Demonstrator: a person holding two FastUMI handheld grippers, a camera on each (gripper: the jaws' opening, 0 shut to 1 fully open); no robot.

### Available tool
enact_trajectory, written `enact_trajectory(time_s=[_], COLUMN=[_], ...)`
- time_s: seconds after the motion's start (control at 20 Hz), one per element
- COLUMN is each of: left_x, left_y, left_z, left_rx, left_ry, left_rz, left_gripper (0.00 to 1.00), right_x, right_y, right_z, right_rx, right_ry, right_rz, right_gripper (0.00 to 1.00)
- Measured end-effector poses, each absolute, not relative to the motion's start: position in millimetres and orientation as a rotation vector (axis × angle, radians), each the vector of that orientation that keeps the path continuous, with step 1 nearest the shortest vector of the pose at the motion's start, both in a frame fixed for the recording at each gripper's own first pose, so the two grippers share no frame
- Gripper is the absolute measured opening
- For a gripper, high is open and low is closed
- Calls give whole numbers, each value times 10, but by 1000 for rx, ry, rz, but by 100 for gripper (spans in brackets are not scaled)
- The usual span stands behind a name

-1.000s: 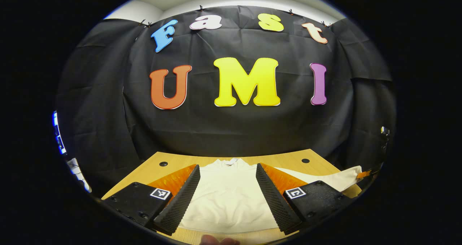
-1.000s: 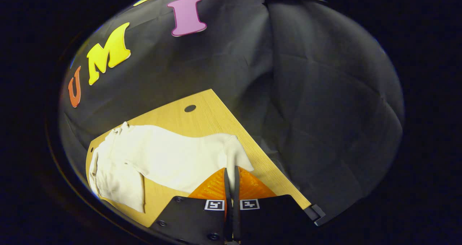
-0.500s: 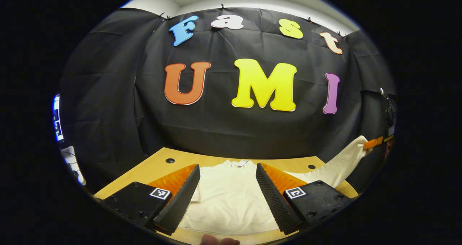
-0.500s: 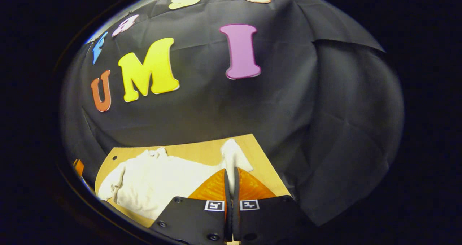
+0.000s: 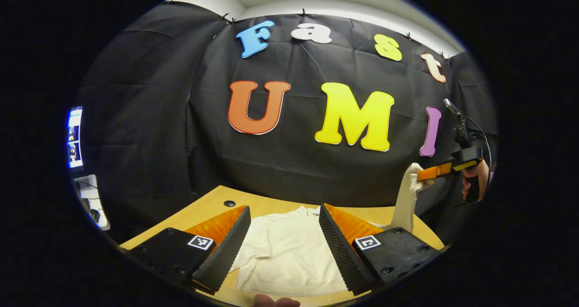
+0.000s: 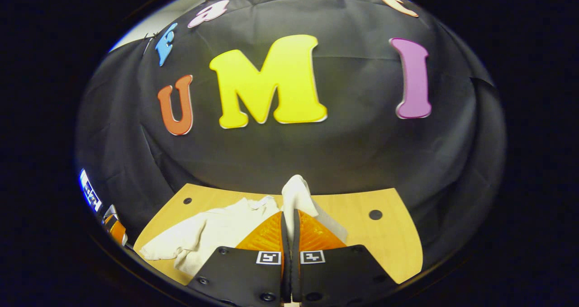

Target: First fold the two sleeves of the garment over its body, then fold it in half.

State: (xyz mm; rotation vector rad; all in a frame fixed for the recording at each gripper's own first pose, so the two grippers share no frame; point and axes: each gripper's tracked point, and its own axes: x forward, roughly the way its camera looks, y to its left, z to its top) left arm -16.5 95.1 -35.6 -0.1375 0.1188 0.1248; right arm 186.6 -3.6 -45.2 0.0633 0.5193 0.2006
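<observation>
A cream garment (image 5: 289,248) lies on the wooden table (image 5: 212,200), its body between the fingers of my left gripper (image 5: 284,214), which hovers open just above it with nothing held. At the far right of the left gripper view, my right gripper (image 5: 427,173), held by a hand (image 5: 472,180), lifts one sleeve (image 5: 405,200) high off the table. In the right gripper view, my right gripper (image 6: 289,216) is shut on the sleeve cuff (image 6: 296,194). The cuff sticks up past the tips, and the garment's body (image 6: 212,234) lies crumpled down to the left.
The table (image 6: 384,243) has round cable holes (image 6: 374,214) near its far corners and ends at the black cloth wall. A lit screen (image 5: 74,137) stands off the table's left side. A fingertip (image 5: 276,301) shows at the bottom edge of the left gripper view.
My right gripper has raised the sleeve from table level to well above it and swung toward the garment's body. The left gripper has turned a little to the left and stays open.
</observation>
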Motion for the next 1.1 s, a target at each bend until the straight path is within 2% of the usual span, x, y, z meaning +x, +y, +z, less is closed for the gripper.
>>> enact_trajectory(time_s=[0.45, 0.9, 1.1], left_x=[-301, -499, -626], left_y=[1582, 2052, 2229], left_z=[-440, -626, -753], left_rx=[-144, -151, -152], left_ry=[128, 167, 195], left_rz=[216, 302, 335], left_gripper=[97, 97, 97], right_x=[2250, 2340, 2293], right_y=[1881, 3022, 3263], right_z=[-1340, -2733, -2918], right_rx=[11, -127, -91], right_ry=[635, 813, 830], right_rz=[397, 484, 497], right_gripper=[1, 0, 13])
